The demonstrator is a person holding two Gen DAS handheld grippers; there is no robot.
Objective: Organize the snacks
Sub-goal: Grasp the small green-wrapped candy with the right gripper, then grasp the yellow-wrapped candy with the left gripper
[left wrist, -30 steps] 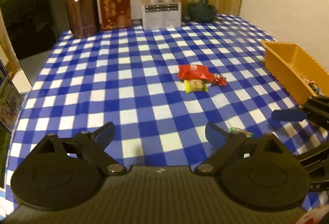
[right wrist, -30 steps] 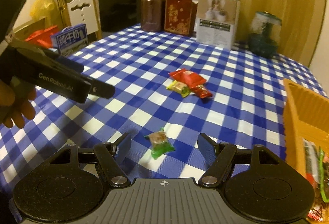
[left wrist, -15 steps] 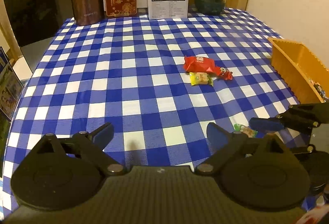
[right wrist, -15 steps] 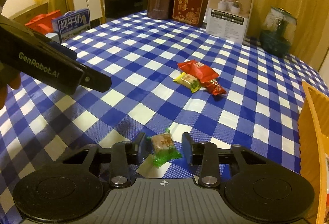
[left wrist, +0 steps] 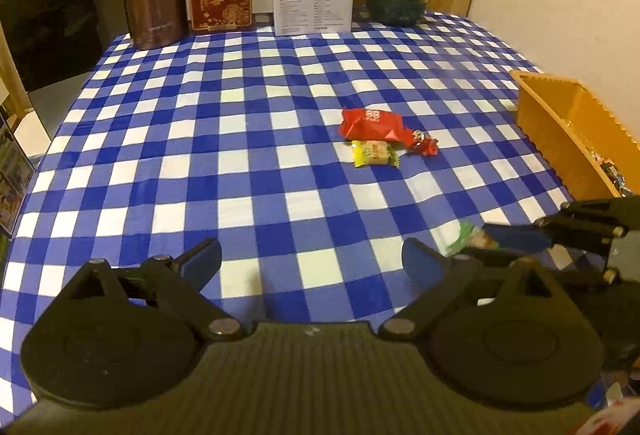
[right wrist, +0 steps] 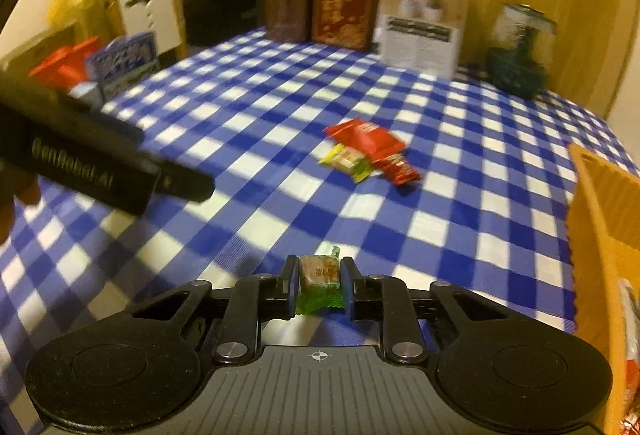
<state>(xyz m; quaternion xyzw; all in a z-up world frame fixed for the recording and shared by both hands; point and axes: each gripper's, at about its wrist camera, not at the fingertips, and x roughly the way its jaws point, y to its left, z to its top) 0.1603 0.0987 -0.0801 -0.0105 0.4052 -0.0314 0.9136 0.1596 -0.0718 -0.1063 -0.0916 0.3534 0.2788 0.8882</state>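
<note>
Since half second ago, right gripper (right wrist: 319,288) has narrowed fully, now pinching green-wrapped candy (right wrist: 319,285) between both pads, above checkered tablecloth (right wrist: 280,107). Left gripper (left wrist: 311,262) unchanged, spread wide, holding nothing, over cloth. "GenRobot.AI" lettering on left gripper body. Red snack packet (left wrist: 372,124), yellow candy (left wrist: 374,153), small red candy (left wrist: 423,146) clustered mid-table, touching. Orange bin (left wrist: 568,131) at right, wrappers inside.

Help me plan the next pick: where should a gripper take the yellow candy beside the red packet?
Grip the yellow candy across its blocky middle, coming from above on the near side. It lies flat, its twisted ends are flimsy, and the red packet crowds its far edge.
</note>
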